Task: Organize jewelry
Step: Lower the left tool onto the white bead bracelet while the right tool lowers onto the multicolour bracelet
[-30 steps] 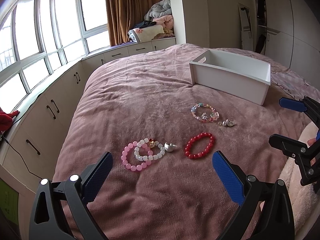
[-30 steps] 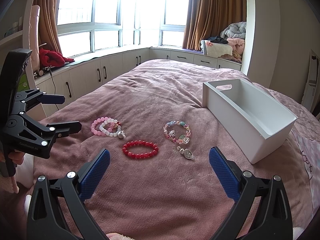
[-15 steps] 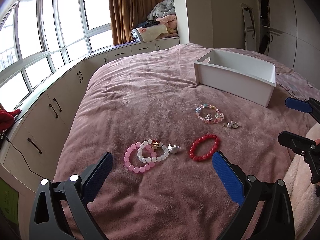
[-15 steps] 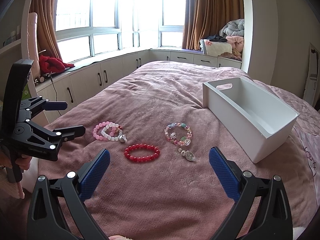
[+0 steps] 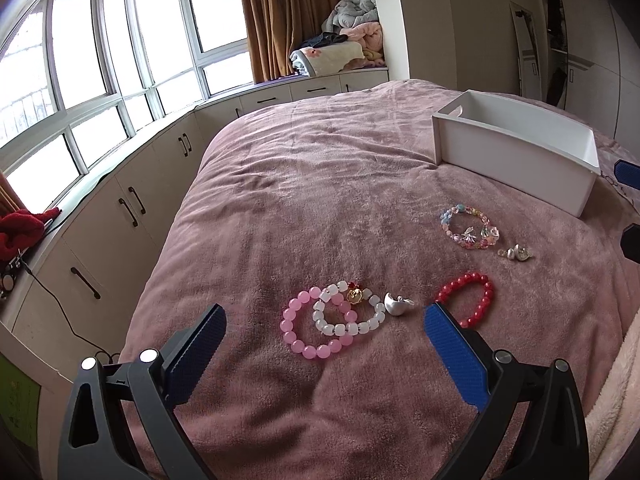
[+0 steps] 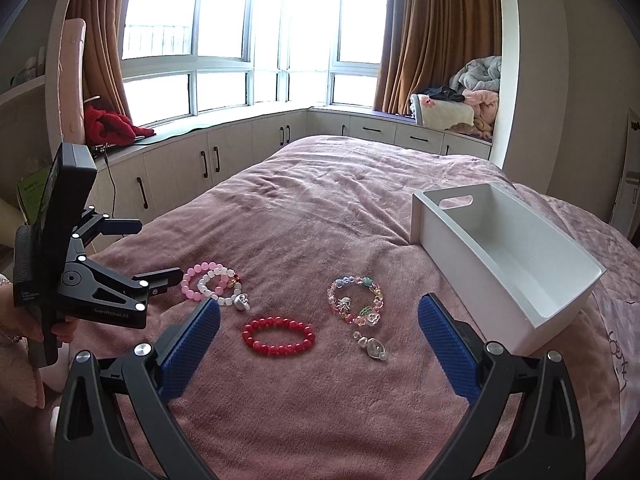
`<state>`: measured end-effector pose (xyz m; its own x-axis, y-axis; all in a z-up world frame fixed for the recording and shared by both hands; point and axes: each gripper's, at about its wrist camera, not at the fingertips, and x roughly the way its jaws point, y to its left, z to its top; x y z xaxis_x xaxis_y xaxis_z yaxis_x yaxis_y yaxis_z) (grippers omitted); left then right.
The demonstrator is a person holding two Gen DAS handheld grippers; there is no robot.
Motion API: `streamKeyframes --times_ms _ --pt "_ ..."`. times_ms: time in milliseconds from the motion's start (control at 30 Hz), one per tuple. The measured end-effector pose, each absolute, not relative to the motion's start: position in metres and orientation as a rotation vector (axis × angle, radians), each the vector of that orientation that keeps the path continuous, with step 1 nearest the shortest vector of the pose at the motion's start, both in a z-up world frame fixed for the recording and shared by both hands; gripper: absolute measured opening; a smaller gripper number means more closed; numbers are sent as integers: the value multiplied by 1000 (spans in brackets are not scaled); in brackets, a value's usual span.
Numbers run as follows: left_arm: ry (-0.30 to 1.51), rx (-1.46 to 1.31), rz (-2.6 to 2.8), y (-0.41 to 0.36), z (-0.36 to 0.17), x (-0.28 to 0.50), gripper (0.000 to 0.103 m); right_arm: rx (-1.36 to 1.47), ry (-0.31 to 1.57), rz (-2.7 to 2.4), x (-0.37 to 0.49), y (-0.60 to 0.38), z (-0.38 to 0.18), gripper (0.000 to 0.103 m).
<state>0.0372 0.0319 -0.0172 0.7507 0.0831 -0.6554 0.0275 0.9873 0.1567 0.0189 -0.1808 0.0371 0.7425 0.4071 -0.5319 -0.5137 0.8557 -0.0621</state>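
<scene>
Several bracelets lie on a mauve bedspread. A pink bead bracelet overlaps a white bead bracelet with a gold charm, beside a silver charm. A red bead bracelet and a multicoloured bracelet with silver charms lie further right. A white bin stands empty behind them. My left gripper is open just short of the pink and white bracelets. My right gripper is open above the red bracelet.
The bed's left edge drops to white window cabinets. Folded blankets sit on the window seat. A red garment lies on the sill. A fluffy cream blanket lies at the near right.
My left gripper has moved forward and down toward the pink and white bracelets. My right gripper has edged closer to the jewelry. Both stay open; nothing has been picked up.
</scene>
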Motion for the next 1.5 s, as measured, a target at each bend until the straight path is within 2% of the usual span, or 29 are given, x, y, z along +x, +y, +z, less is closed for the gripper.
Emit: streamKeyframes --times_ms 367,600,667,700,767,833,1167,1300,1400,1500 --pt "773 116 30 51 -43 64 101 -238 589 541 73 -175 33 92" --pt "819 101 17 54 -60 81 100 -229 672 567 115 -171 17 74" --pt "834 85 17 57 -65 86 97 -248 685 572 127 -168 11 69" --pt "843 78 18 59 -67 88 94 -263 691 567 133 -165 8 63" --pt "860 58 17 61 -70 93 84 -286 706 562 145 -162 0 59" --pt "875 44 24 64 -74 97 81 -304 719 556 155 -159 -8 52" --pt "917 40 -5 60 -90 109 65 -320 808 510 195 -165 -52 43" --pt "921 17 -26 59 -91 112 50 -328 851 478 203 -171 -70 41" --pt "940 -20 -79 59 -94 113 31 -306 891 460 210 -176 -80 41" --pt "946 -14 -105 54 -97 112 26 -290 918 462 214 -178 -87 40"
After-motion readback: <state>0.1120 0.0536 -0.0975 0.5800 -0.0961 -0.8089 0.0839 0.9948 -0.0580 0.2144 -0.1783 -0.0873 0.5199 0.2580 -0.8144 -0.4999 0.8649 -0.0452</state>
